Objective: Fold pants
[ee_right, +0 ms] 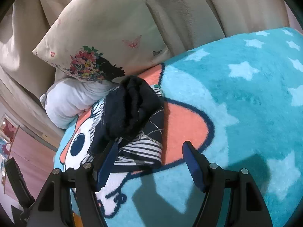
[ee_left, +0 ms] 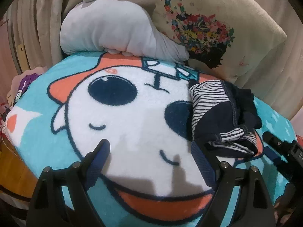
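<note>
Here, my two tools close in on a crumpled pair of pants (ee_left: pixel 223 117) lying bunched on a cartoon-print blanket (ee_left: pixel 132 124), navy cloth with striped lining showing, not yet spread or folded. My left hand-held gripper (ee_left: pixel 149 149) stands wide open and holds nothing; the heap sits just off its right finger, ahead and to the right, with bare blanket between the jaws. My right hand-held gripper (ee_right: pixel 149 151) is also wide open and empty; its left finger lies against the near striped edge of the pants (ee_right: pixel 130 117), most of the heap ahead and slightly left of it.

The risks, as I judge them: the garment is wadded, so closing on the nearest fold could catch several layers at once, and a lift would then raise a lump rather than a waistband or leg. The blanket's plush pile lies directly under both sets of jaws; a low bite could pinch it along with the cloth and drag it. The other tool (ee_left: pixel 282 151) shows close at my left gripper's right, so both reaching for the same small heap could collide. A grey plush cushion (ee_left: pixel 113 32) and a floral pillow (ee_left: pixel 208 28) crowd the space beyond, leaving little room to spread the legs flat.
</note>
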### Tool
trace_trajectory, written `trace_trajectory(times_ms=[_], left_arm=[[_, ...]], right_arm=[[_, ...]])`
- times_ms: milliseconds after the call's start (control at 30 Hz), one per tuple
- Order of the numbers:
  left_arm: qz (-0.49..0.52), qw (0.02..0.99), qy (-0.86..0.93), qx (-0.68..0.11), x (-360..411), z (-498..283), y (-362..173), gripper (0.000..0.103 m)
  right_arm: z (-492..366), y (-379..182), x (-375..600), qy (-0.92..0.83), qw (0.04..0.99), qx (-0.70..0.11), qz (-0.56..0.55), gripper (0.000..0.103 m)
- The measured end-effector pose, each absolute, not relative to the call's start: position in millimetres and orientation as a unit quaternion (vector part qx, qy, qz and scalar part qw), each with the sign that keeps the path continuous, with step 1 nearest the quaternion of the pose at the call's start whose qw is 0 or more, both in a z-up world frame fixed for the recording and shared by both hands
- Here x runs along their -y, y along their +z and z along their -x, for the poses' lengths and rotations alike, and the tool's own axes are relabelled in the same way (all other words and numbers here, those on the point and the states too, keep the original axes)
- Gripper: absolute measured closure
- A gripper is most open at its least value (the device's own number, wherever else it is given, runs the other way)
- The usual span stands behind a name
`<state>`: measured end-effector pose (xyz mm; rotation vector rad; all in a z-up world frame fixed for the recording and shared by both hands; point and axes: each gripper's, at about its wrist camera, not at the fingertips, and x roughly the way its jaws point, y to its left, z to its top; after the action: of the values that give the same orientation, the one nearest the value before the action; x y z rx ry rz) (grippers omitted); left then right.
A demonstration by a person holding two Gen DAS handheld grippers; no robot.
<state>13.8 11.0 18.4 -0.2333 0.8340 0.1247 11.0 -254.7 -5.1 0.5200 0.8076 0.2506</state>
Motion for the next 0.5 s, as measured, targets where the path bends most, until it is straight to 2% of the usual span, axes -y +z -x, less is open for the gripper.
trace_trajectory(times_ms=[233, 333, 433, 500], left_arm=[[0.131, 0.901, 0.064, -0.409, -25.3, -14.8, 11.3, 0.017], [0.135, 0.9, 0.064, -0.409, -31.1, -14.3, 9.8, 0.017], [0.135, 0.901, 0.066, -0.407, -36.9, -14.3, 8.1, 0.017], [0.134, 0.901, 0.068, -0.408, -40.6, -15.3, 6.8, 0.017]], right_arm=[[-34.9, 31.2, 220.9, 0.205, 0.877, -0.358, -0.247, 0.028], [-52.7, 20.4, 205.8, 0.231, 0.858, -0.384, -0.25, 0.028], [-59.6, -7.0, 206.1, 0.179, 0.853, -0.425, -0.245, 0.028], [-53.1, -14.2, 212.3, 0.161, 0.861, -0.418, -0.24, 0.028]])
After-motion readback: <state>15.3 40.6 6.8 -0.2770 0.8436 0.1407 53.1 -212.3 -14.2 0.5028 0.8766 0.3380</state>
